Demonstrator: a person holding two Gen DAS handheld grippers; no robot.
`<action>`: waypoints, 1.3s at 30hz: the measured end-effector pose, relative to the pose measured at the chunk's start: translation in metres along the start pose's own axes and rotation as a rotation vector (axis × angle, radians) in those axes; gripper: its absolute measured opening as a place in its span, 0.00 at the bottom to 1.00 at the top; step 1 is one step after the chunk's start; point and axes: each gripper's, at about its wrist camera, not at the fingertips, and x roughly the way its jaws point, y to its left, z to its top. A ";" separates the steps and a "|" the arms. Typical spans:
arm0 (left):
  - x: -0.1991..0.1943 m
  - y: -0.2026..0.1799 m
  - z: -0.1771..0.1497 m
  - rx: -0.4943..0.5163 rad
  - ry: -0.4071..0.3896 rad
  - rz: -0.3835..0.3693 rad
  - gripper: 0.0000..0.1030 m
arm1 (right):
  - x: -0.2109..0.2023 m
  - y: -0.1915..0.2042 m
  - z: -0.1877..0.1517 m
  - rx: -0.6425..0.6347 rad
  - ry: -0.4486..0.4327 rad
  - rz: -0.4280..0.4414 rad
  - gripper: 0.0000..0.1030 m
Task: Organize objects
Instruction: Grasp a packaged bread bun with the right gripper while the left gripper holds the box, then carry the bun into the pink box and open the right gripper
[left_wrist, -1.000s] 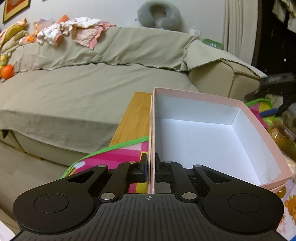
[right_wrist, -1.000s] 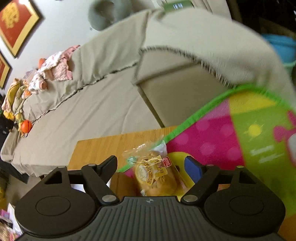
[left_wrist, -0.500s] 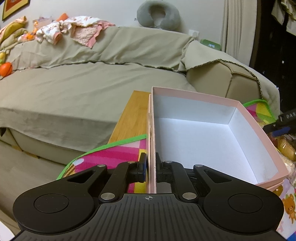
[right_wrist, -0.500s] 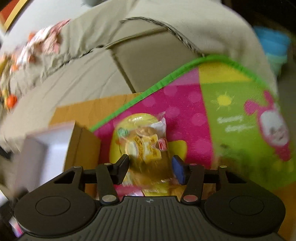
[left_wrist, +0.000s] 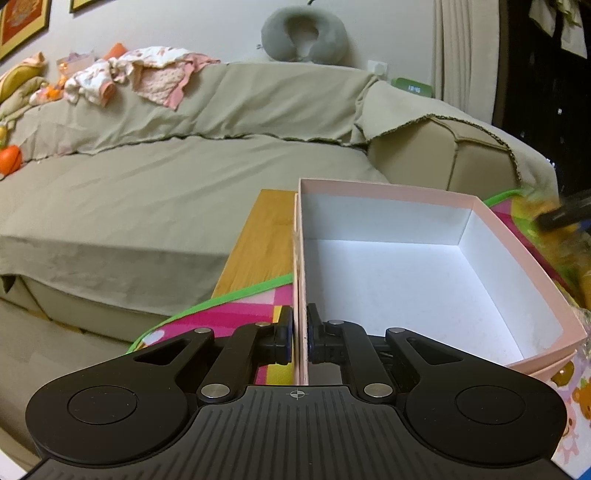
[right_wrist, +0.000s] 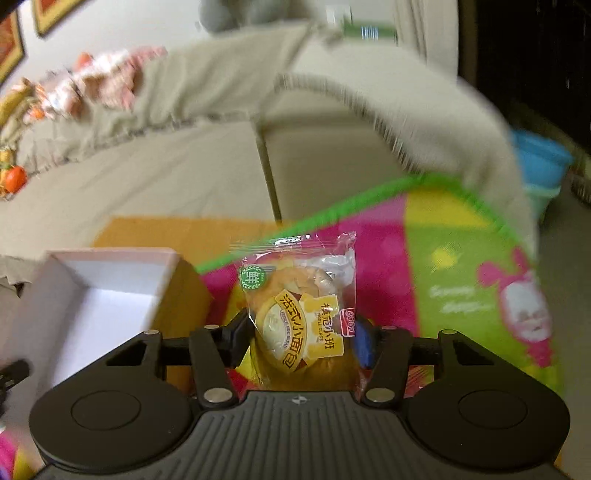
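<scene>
An open pink box (left_wrist: 384, 189) with a white inside stands on the colourful mat (left_wrist: 236, 314), and nothing lies in it. My left gripper (left_wrist: 300, 328) is shut on the box's left wall, one pad on each side. My right gripper (right_wrist: 301, 336) is shut on a clear packet of small bread (right_wrist: 299, 306) with a yellow label and holds it above the mat (right_wrist: 461, 258). The box (right_wrist: 110, 254) is to the lower left in the right wrist view. In the left wrist view the right gripper (left_wrist: 565, 216) and its packet are a blur beyond the box's right rim.
A wooden table (left_wrist: 262, 236) carries the mat and box. A cloth-covered sofa (left_wrist: 147, 184) runs behind it, with its armrest (right_wrist: 332, 166) close to the table's far edge. Blue tubs (right_wrist: 543, 162) stand on the floor at the right.
The right gripper closed on the bread packet, rolled level and carried it left toward the box, which came into its view. The left gripper kept its grip on the box wall.
</scene>
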 end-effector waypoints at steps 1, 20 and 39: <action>0.001 0.000 0.001 -0.004 0.000 -0.002 0.09 | -0.024 0.001 -0.001 -0.015 -0.040 0.010 0.53; -0.004 -0.009 -0.005 0.019 0.009 -0.034 0.10 | -0.137 0.004 -0.177 0.023 0.188 0.099 0.54; -0.007 -0.010 -0.007 0.025 0.016 -0.025 0.09 | -0.115 -0.066 -0.173 -0.111 0.042 -0.038 0.92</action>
